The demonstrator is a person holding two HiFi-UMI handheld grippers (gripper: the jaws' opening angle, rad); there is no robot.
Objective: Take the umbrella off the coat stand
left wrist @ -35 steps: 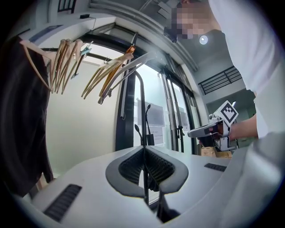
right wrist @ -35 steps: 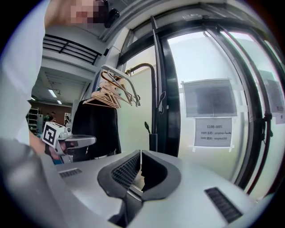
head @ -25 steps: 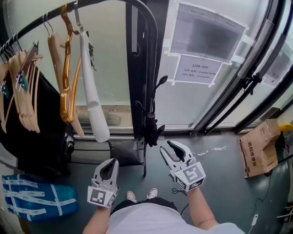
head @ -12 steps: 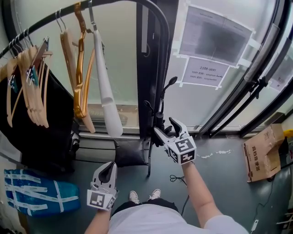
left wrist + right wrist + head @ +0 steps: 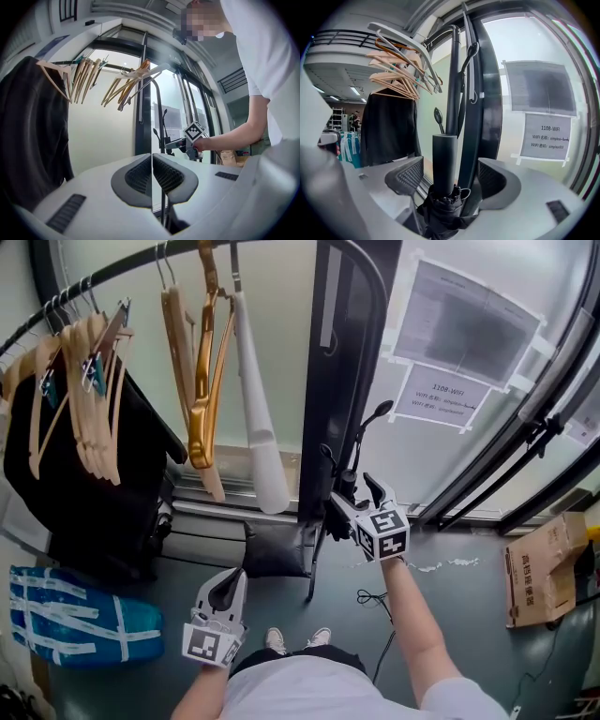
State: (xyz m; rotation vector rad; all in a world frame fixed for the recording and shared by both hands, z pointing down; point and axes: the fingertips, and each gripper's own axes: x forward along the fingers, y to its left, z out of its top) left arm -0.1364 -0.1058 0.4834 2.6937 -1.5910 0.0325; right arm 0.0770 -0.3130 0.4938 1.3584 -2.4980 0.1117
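Observation:
The black folded umbrella [image 5: 328,523] hangs low on the dark coat stand post [image 5: 330,381]. In the right gripper view its dark cylindrical handle [image 5: 443,159] stands upright above the bunched canopy [image 5: 440,213]. My right gripper [image 5: 353,495] is at the stand and its jaws have just been opening. They now stand wide apart [image 5: 450,177] with the handle between them, and neither pad presses on it. My left gripper [image 5: 228,589] hangs back near my body, its pads [image 5: 140,176] together on nothing.
Wooden hangers [image 5: 89,390], a gold hanger [image 5: 202,399] and a white one [image 5: 258,427] hang on the rail, with a black garment [image 5: 84,493] below. On the floor are a blue bag [image 5: 66,620], a dark cushion [image 5: 274,549], a cable [image 5: 375,601] and a cardboard box [image 5: 544,563].
My right gripper has travelled forward from in front of my body to the stand, and its jaws have spread wide round the umbrella handle. The left gripper has stayed low, near my body.

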